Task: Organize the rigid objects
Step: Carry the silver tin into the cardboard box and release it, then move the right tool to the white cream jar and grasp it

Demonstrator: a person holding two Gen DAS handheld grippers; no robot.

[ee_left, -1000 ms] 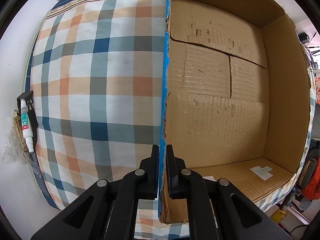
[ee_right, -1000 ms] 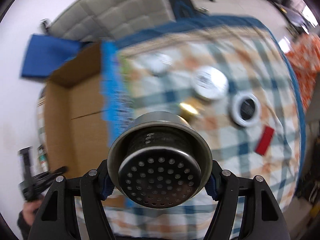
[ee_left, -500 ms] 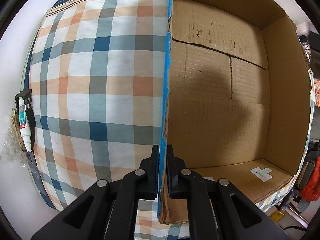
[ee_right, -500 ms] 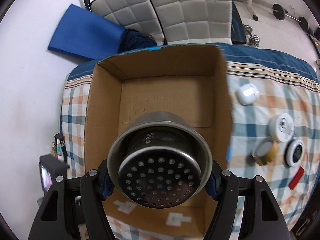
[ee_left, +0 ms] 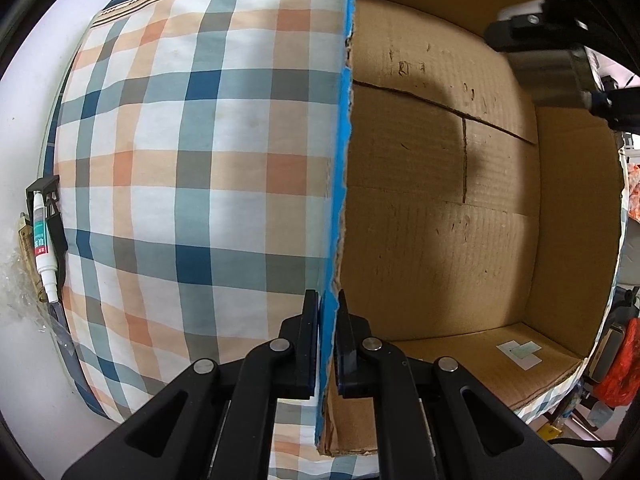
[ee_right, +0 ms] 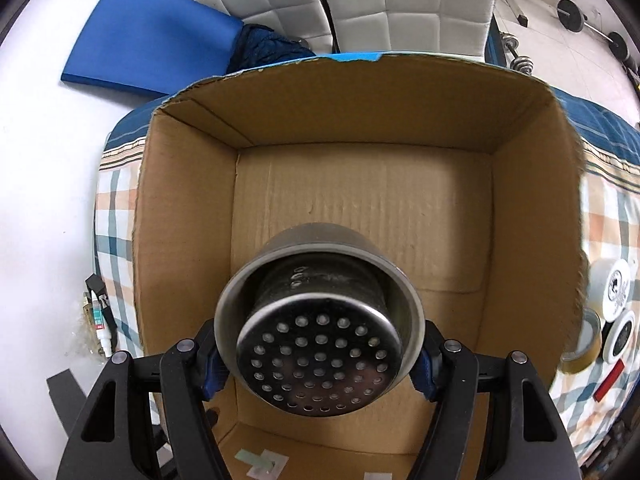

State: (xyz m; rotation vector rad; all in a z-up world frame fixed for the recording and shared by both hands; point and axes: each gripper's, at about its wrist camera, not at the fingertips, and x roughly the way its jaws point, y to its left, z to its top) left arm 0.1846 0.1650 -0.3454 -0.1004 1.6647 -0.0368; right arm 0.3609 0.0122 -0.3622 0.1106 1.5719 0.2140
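Strainer [ee_right: 320, 336] clamped in right gripper [ee_right: 320, 364] — above box [ee_right: 360, 216].

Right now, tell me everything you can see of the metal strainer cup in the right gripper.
The strainer cup is a round, dull grey metal cup, apparently steel, with a flared rim and a flat end face perforated with many small holes, plus a few holes on its side wall. It lies sideways, the perforated face toward the wrist camera. The right gripper clamps it at the rim, blue pads on either side. It hangs above the open cardboard box, touching nothing else. The left view shows its side over the box.
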